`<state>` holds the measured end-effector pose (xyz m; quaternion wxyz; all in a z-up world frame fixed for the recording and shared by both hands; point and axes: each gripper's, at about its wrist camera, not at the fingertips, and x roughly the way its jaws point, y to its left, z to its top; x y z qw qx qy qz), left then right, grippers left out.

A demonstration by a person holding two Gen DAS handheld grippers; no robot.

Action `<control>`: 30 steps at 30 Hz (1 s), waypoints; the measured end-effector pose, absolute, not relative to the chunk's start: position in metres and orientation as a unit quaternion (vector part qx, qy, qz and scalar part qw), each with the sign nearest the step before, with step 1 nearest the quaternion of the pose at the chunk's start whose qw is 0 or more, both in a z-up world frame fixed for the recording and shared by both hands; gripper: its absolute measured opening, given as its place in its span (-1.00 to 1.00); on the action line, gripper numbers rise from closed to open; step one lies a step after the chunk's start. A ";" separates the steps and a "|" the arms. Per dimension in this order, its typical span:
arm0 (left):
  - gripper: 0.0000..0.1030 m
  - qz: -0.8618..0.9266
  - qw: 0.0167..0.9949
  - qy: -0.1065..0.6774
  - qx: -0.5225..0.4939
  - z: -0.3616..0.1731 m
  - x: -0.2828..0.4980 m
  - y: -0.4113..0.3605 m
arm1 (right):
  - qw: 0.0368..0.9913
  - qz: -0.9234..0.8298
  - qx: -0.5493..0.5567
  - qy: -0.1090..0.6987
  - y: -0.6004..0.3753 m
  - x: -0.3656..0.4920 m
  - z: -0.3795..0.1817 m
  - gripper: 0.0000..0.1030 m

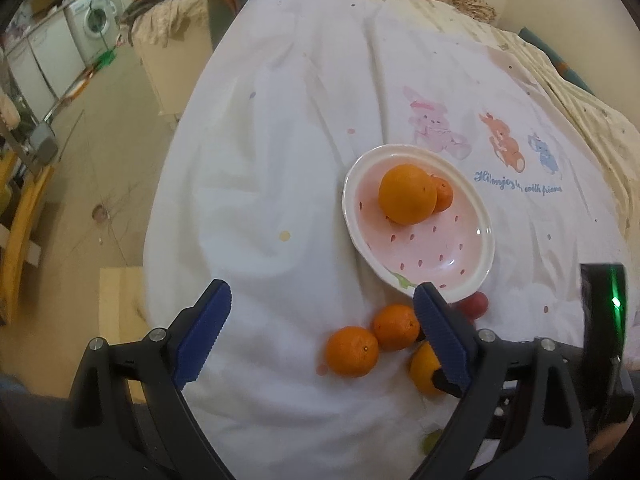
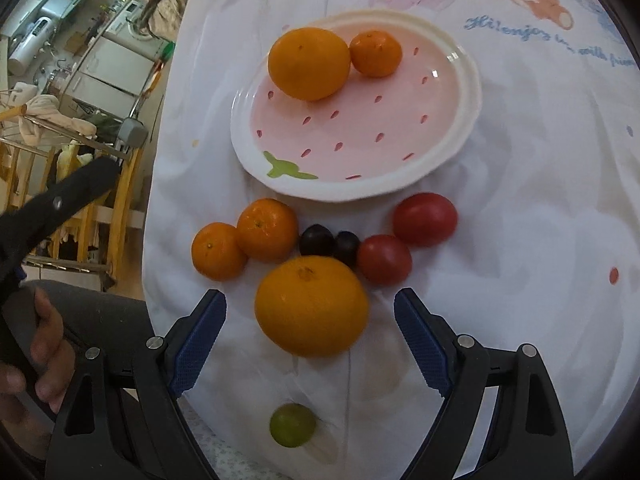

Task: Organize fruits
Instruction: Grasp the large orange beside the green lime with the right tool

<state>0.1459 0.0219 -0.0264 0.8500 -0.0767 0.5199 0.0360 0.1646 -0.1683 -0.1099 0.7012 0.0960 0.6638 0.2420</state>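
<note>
Spread wide, right gripper (image 2: 310, 344) around the big orange (image 2: 311, 306) on the cloth (image 2: 520, 240), touching nothing, probably lined up for the next grab. Likewise wide and empty, left gripper (image 1: 322, 336) near two mandarins (image 1: 352, 352). Beyond, dark grapes (image 2: 317, 240) and tomatoes (image 2: 425, 219), loose. Farthest, already gathered on the strawberry plate (image 2: 460, 152): one orange (image 2: 309, 63), one mandarin (image 2: 376, 53).

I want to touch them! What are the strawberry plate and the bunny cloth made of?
The strawberry plate looks like glazed ceramic: glossy, with bright glints on its rim. The bunny cloth looks like soft woven fabric, maybe cotton: matte, wrinkled, printed.
</note>
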 end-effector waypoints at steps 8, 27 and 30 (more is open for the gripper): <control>0.76 0.049 0.846 0.523 -0.089 -0.022 0.149 0.030 | 0.601 0.218 0.024 0.769 -0.142 0.200 -0.123 0.53; 0.76 0.058 0.829 0.543 -0.118 -0.032 0.152 0.046 | 0.613 0.269 -0.041 0.742 -0.140 0.185 -0.107 0.20; 0.76 0.058 0.824 0.551 -0.117 -0.037 0.152 0.044 | 0.652 0.291 -0.026 0.700 -0.157 0.172 -0.091 0.20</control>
